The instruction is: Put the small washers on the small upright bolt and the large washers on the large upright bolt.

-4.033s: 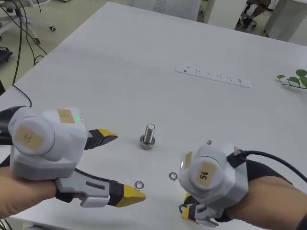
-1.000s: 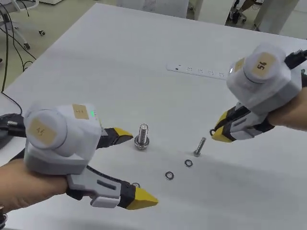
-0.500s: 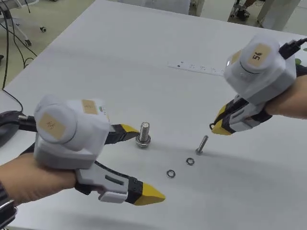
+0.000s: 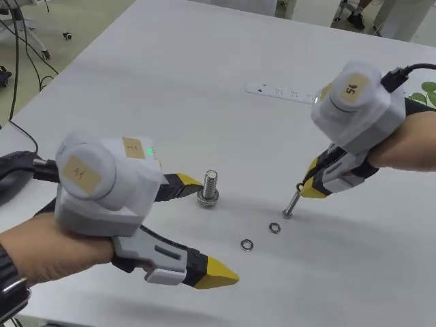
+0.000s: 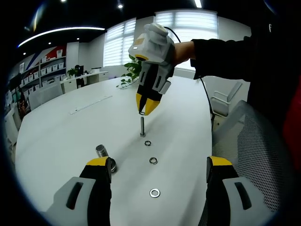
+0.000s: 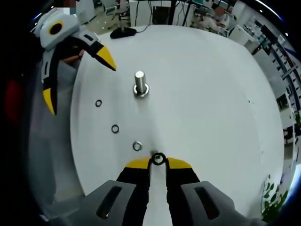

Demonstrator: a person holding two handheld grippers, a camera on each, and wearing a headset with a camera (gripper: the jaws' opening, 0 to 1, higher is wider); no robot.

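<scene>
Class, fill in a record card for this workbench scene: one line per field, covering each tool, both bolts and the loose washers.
Left tool: open, holding nothing, near the large bolt
Right tool: shut on a small washer, just above the small bolt
Small bolt: standing on the table, upright in the left gripper view
Large bolt: upright, with a wider ring at its base
Loose washers: three lying flat in a row, the others at and

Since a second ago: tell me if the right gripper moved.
Yes. The right gripper has dropped to the small bolt, holding a washer at its top.
</scene>
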